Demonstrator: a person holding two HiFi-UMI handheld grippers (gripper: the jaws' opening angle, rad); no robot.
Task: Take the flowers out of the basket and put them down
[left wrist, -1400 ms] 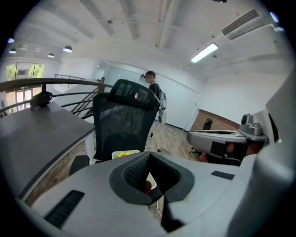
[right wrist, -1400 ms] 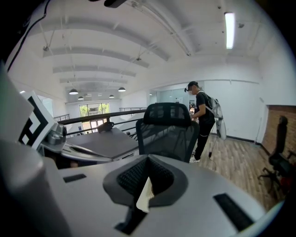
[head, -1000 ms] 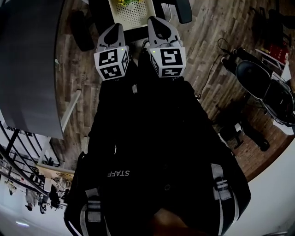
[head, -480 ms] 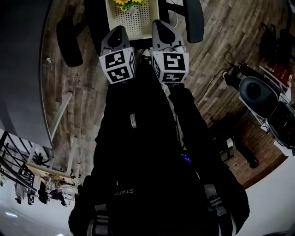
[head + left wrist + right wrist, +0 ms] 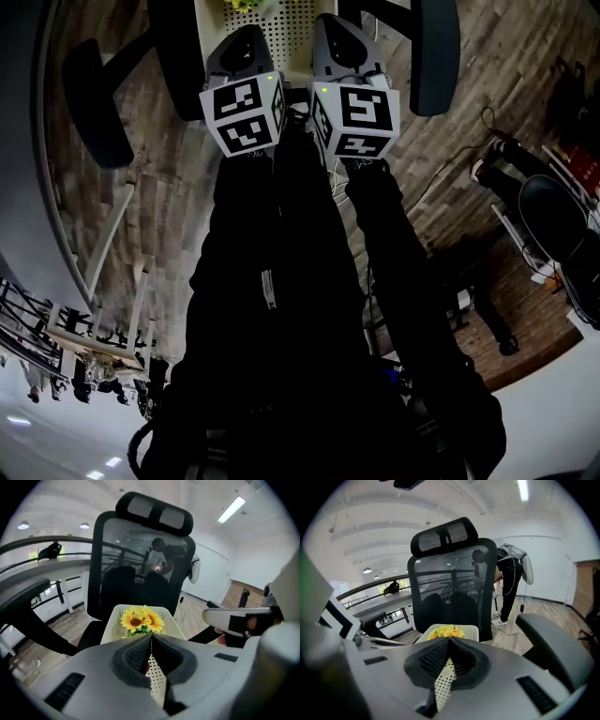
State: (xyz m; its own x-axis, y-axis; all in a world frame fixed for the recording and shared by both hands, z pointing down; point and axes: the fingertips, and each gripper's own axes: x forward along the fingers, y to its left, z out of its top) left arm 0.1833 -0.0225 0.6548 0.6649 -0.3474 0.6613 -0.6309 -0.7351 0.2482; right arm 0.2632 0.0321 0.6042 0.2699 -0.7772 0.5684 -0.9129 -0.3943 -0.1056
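Jaws pinched together on nothing, left gripper and right gripper hover just short of the white perforated basket, sunflowers at its far end (at least 2 blooms, probably light and crushable), so I'd grab low on the stems.

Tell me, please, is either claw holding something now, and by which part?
Nothing is held. The left claw and the right claw are both shut and empty; the flowers sit untouched in the basket ahead.
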